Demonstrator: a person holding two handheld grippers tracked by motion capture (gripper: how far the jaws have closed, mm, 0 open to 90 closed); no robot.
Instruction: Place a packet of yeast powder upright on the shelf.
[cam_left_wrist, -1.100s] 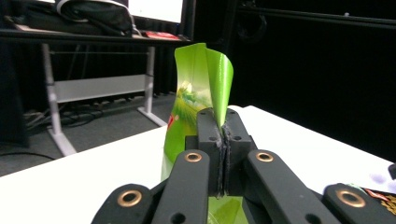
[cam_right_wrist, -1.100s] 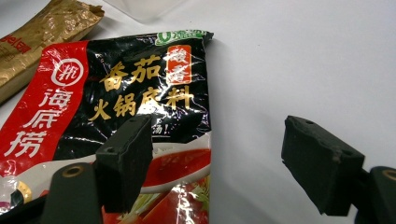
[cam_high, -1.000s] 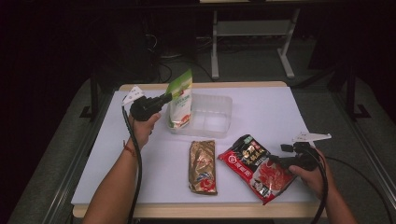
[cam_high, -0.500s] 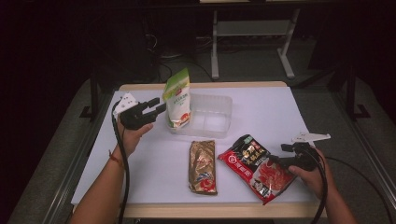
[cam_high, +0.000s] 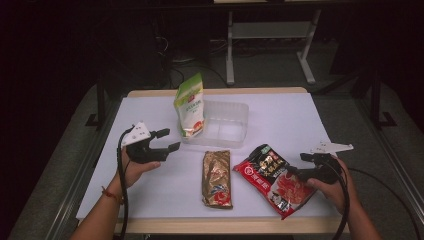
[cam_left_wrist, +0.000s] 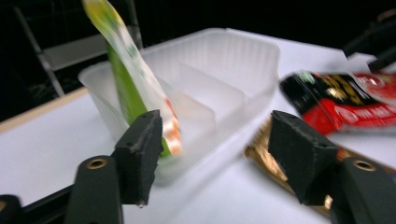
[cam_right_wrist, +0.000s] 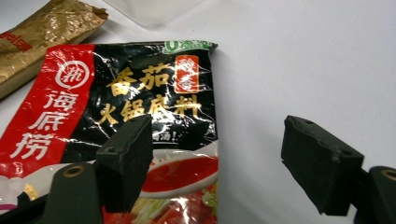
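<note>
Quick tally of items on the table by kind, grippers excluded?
Sealed food packets: 3 (green and white pouch standing in the tray, gold packet, red and black hotpot base packet)
Clear plastic divided trays: 1 (tray)
Total: 4

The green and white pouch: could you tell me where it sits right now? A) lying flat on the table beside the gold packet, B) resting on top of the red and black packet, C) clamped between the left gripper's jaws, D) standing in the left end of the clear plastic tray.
D: the green and white pouch stands upright, leaning, in the left end of the clear plastic tray, while the left gripper is apart from it, jaws open with nothing between them.
</note>
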